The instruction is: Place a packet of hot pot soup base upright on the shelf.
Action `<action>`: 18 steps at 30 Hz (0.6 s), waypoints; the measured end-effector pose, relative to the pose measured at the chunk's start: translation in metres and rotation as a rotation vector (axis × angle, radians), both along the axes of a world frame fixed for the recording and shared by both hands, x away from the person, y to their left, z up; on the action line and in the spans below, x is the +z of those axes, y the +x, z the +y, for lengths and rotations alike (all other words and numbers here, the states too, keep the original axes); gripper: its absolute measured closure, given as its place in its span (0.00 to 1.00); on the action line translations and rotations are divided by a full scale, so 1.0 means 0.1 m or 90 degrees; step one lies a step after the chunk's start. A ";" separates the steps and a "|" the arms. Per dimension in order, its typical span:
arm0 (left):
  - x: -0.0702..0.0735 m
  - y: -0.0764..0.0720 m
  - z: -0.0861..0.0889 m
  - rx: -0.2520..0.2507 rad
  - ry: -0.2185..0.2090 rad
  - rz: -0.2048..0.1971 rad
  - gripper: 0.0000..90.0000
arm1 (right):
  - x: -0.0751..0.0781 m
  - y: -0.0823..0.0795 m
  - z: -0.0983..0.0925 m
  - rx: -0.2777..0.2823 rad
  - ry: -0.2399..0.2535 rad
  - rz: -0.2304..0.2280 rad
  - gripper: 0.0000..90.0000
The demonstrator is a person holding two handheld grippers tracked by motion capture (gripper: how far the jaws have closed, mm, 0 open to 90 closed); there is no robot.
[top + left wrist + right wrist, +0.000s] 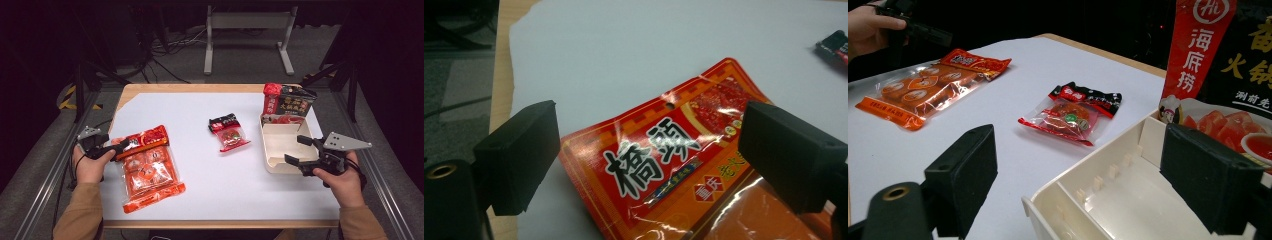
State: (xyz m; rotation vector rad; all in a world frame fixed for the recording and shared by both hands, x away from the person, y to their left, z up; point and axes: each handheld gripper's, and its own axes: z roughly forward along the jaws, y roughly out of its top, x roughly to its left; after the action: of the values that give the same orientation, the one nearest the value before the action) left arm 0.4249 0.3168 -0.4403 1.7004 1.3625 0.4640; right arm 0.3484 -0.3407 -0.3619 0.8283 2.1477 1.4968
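The left gripper (121,145) is released, its jaws around the top of the orange packet (150,167). The right gripper (298,150), also released, hovers over the near part of the cream tray (267,150).

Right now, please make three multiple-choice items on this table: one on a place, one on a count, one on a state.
1. Where does the small packet lie?
A. inside the tray
B. on the white sheet, between the large orange packet and the tray
C. on the floor

2. How many sealed packets lie flat on the white sheet?
A. two
B. four
C. six

3. How is the left tool?
A. shut on the tray
B. open around the top of the large orange packet
C. shut and empty

Key: 1 B, it lies left of the tray; 2 A, one large, one small; 3 B, jaws apart.
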 end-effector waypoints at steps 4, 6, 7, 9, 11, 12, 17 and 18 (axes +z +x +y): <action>-0.07 0.03 0.03 0.000 -0.019 0.023 0.12 | -0.01 0.00 0.03 0.001 -0.002 0.000 0.18; -0.09 0.03 0.04 0.001 -0.012 0.033 0.12 | -0.01 -0.01 0.05 0.003 -0.007 0.000 0.18; -0.10 0.04 0.04 0.001 -0.014 0.035 0.12 | -0.01 -0.01 0.06 0.006 -0.007 0.000 0.18; -0.12 0.04 0.04 0.002 -0.012 0.048 0.12 | -0.01 -0.01 0.08 0.010 -0.009 0.000 0.18; -0.14 0.05 0.04 0.002 -0.009 0.056 0.12 | -0.01 -0.02 0.09 0.012 -0.009 0.000 0.18; -0.14 0.05 0.04 0.002 -0.009 0.056 0.12 | -0.01 -0.02 0.09 0.014 -0.009 0.000 0.18; -0.18 0.05 0.05 0.008 -0.007 0.072 0.12 | -0.02 -0.02 0.09 0.009 -0.015 -0.002 0.18; -0.19 0.05 0.06 0.007 -0.011 0.073 0.12 | -0.02 -0.02 0.09 0.009 -0.016 -0.002 0.18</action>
State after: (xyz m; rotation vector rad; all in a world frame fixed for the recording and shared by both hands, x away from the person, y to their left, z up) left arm 0.4301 0.3230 -0.4589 1.7286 1.4541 0.3654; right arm 0.3468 -0.3316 -0.3640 0.8038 2.1694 1.4738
